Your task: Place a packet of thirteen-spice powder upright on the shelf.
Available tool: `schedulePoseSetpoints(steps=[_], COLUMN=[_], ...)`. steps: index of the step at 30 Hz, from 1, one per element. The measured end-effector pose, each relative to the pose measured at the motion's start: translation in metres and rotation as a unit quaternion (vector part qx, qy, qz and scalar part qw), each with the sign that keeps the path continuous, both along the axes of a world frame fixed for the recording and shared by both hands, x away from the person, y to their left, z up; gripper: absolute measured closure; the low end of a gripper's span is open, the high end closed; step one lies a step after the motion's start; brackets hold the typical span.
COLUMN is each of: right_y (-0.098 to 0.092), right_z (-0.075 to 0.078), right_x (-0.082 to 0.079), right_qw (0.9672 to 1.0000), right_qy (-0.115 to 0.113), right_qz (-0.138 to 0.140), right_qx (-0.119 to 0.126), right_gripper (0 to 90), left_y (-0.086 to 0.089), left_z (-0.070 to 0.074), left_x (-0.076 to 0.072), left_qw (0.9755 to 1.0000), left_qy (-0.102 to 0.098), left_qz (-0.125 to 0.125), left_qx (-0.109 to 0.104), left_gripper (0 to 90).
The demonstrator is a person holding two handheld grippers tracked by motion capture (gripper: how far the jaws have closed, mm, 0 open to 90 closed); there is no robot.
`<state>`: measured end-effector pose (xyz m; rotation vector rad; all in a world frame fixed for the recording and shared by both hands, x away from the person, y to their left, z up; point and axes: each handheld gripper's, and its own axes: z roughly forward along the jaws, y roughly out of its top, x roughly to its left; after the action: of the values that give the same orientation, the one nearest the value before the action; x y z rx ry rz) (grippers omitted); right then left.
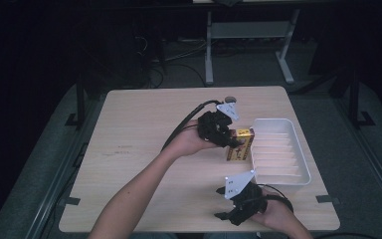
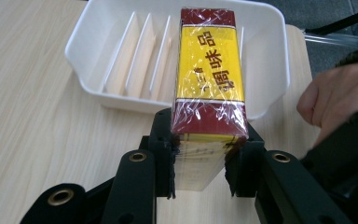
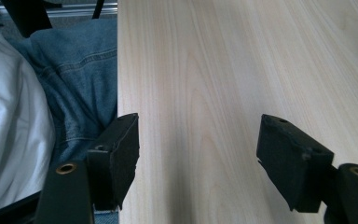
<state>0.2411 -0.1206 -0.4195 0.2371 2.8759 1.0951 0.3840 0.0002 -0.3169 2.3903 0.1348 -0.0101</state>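
A red and yellow box [image 2: 209, 74] wrapped in clear film, with printed characters on its top, is clamped at its near end by my left gripper [image 2: 200, 161]. From above, that box [image 1: 241, 144] hangs beside the left wall of a white ribbed tray [image 1: 298, 149], with the left gripper [image 1: 234, 142] on it. My right gripper [image 3: 198, 156] stands open over bare wood at the table's near edge, nothing between its pads. From above, the right gripper [image 1: 221, 204] sits near the front edge, below the tray.
The white tray [image 2: 270, 56] has several upright dividers and holds nothing. A small dark round object [image 1: 230, 99] lies near the table's far edge. The person's blue jeans [image 3: 70, 79] and white shirt lie past the near edge. The table's left half is bare wood.
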Motion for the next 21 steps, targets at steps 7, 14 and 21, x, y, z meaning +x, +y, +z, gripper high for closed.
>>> schedulePoseSetpoints(steps=[7, 14, 21], right_y=[0.002, 0.002, 0.002], right_z=[0.0, 0.0, 0.0], right_x=[-0.002, -0.002, -0.002], right_qw=[0.9999, 0.9999, 0.9999], right_qy=[-0.007, -0.007, -0.003], right_qz=[0.009, 0.007, 0.01], right_qx=[-0.005, -0.009, -0.007], right_gripper=[28.7, 28.1, 27.8], left_y=[-0.019, -0.034, -0.048], left_z=[-0.001, 0.001, -0.002], left_x=[0.004, 0.008, 0.011], left_qw=[0.9999, 0.9998, 0.9998], left_qy=[0.0, -0.001, 0.0], left_qz=[-0.012, -0.017, -0.02], left_qx=[-0.007, -0.004, -0.002], left_gripper=[67.4, 67.4, 67.4])
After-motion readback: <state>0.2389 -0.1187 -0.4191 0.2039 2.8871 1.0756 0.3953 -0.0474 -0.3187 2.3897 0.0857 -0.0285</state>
